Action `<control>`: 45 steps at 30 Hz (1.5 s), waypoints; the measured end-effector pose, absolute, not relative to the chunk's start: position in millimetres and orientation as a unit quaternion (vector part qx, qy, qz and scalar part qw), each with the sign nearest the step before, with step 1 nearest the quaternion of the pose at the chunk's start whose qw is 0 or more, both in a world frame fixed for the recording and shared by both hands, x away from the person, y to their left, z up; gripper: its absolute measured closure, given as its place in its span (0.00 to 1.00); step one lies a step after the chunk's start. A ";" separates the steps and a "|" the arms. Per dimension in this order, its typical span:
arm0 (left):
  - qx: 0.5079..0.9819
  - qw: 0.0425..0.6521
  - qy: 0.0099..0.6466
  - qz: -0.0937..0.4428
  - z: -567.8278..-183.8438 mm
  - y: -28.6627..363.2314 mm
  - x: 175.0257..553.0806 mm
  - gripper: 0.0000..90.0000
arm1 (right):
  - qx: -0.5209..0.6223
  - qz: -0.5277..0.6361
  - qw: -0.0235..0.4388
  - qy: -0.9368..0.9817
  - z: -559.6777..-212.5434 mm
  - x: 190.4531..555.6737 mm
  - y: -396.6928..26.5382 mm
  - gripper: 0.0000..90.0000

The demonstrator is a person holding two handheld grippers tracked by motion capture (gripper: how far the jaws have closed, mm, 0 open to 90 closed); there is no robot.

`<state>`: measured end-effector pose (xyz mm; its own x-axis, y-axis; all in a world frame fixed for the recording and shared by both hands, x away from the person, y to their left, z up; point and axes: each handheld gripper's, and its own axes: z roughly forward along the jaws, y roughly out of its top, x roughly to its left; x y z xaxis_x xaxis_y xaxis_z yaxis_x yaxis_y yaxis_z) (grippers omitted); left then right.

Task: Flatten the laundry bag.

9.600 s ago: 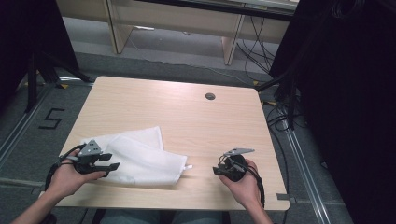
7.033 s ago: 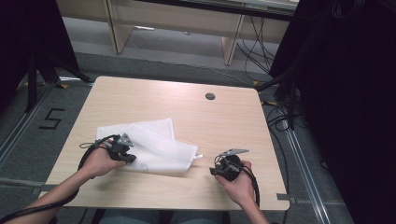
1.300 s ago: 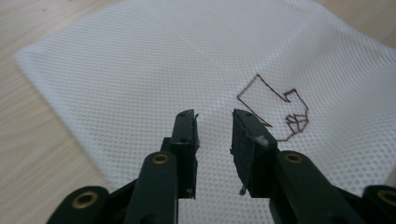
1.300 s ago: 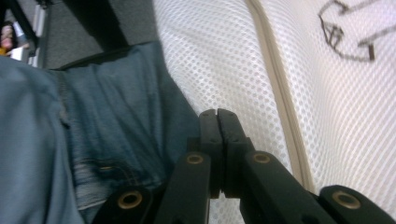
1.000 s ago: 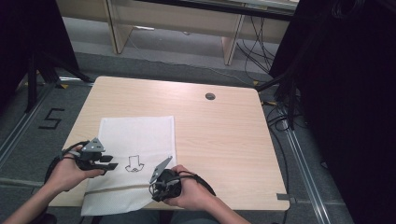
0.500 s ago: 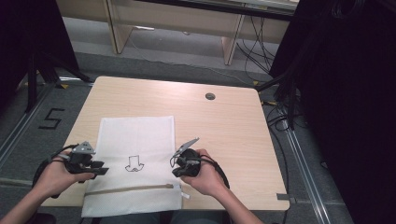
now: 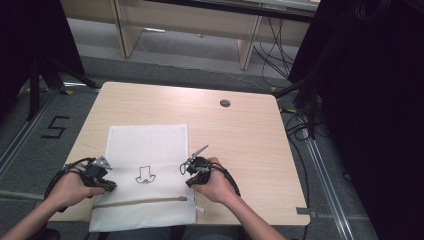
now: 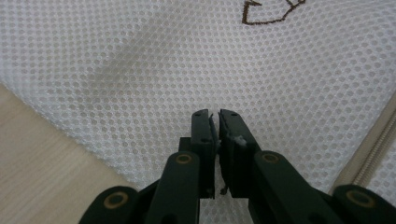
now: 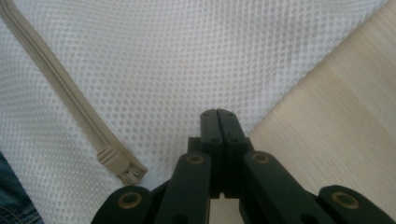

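A white mesh bag (image 7: pixel 147 150) lies flat on the table, with a brown drawing (image 7: pixel 146 175) in its middle and a beige zipper (image 7: pixel 140 201) near its front edge. My left gripper (image 7: pixel 109 185) rests on the bag's left edge. Its jaws have just been closing, and in the left gripper view the left gripper (image 8: pixel 214 114) pinches a small tuft of mesh (image 8: pixel 140 70) at its tips. My right gripper (image 7: pixel 190 180) sits at the bag's right edge. In the right gripper view the right gripper (image 9: pixel 217 113) is shut over the mesh (image 9: pixel 187 56), nothing between the jaws, the zipper end (image 9: pixel 116 163) beside it.
The wooden table (image 7: pixel 240 145) has bare room to the right of the bag and behind it, with a round cable hole (image 7: pixel 225 103) at the back. Cables and dark stands lie on the floor to the right. A trouser leg (image 9: pixel 14 205) shows below the table's front edge.
The bag, crumpled earlier, now lies spread flat. Over the last second my right gripper slid from the bag's front up to its right edge. The left hand stayed at the left edge.
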<state>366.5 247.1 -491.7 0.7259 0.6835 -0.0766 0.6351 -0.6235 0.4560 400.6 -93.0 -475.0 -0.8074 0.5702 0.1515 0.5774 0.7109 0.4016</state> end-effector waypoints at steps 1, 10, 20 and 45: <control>0.899 0.231 0.368 0.054 -491.3 244.9 367.1 0.93 | -0.312 -0.217 0.009 -0.925 -478.2 401.8 -96.3 1.00; 0.905 0.231 0.352 0.061 -491.1 220.1 382.2 0.94 | -0.327 -0.201 0.007 -0.923 -480.2 401.4 -113.9 1.00; 0.911 0.234 0.331 0.072 -491.3 190.5 396.6 0.95 | -0.350 -0.193 -0.002 -0.917 -479.9 401.4 -135.7 1.00; 0.892 0.288 0.337 0.090 -496.2 168.2 397.6 0.78 | -0.416 -0.243 -0.043 -0.875 -465.5 389.2 -181.5 0.92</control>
<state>397.6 168.2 -496.2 0.7571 0.6524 -0.0327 0.5484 -0.6076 0.5745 389.2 -181.5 -465.5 -0.6500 0.7492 0.1275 0.7075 0.5352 0.4616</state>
